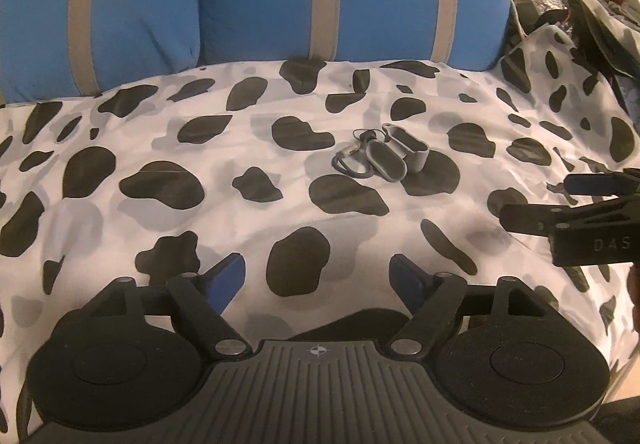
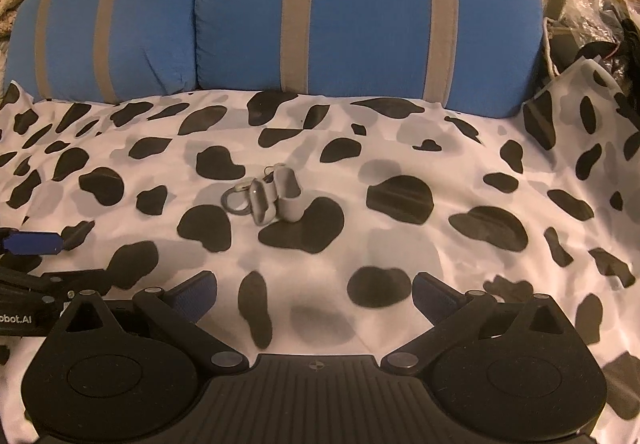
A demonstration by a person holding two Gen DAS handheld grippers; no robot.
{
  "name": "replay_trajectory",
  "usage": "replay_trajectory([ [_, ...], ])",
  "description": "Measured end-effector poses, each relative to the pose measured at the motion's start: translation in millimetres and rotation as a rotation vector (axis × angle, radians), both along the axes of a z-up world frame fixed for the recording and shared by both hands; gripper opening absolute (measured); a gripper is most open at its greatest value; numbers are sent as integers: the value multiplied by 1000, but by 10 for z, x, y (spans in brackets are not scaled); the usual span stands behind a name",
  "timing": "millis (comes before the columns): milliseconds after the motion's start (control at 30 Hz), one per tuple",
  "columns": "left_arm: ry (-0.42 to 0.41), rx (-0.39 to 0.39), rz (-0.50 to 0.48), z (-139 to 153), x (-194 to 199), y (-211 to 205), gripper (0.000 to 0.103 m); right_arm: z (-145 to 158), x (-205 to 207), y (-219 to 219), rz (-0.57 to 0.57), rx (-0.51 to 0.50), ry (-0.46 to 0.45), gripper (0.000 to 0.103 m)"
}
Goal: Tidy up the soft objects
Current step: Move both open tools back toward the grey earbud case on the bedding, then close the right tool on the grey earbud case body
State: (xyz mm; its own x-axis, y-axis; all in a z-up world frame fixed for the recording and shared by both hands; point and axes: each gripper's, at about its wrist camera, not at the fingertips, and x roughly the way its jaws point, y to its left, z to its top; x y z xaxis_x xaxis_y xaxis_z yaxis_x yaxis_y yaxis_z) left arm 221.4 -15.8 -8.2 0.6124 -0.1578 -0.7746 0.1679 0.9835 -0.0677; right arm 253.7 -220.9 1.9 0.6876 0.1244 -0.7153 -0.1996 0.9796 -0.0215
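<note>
My left gripper [image 1: 318, 274] hovers low in frame, jaws spread wide and empty. The grey silicone case [image 1: 386, 156] with its clip ring lies mid-frame on the cow-print sheet [image 1: 120, 148], untouched. My right gripper [image 2: 314, 294] is likewise wide and empty. I judge the reach-in comes next.

Black left hand-held gripper [image 1: 319, 276], blue finger pads [image 1: 228, 278], silver pivot screws, ribbed base, crosshair mark

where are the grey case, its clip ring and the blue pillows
grey case [image 1: 387, 159], left wrist view, on its open lid
clip ring [image 2: 235, 200], right wrist view, on the ring's loop
blue pillows [image 2: 360, 16], right wrist view, on the right pillow's blue front
</note>
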Motion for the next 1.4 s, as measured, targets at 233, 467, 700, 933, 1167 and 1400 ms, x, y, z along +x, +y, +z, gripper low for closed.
replay_trajectory([
  [233,-6,10,-18,-70,164,-15,79,-116,200,81,46,-6,-27,103],
  [467,-4,-4,-13,-113,316,8,79,-258,437,157,85,4,-52,102],
  [700,16,-3,-16,-170,429,-6,79,-409,636,236,110,-5,-72,90],
  [933,2,-21,-10,-92,454,-14,79,-594,849,303,116,-24,-71,77],
  [1167,10,3,-11,-111,488,-11,79,-717,994,362,107,-14,-68,63],
  [1400,9,11,-21,-136,486,-27,79,-770,1085,419,139,9,-48,35],
])
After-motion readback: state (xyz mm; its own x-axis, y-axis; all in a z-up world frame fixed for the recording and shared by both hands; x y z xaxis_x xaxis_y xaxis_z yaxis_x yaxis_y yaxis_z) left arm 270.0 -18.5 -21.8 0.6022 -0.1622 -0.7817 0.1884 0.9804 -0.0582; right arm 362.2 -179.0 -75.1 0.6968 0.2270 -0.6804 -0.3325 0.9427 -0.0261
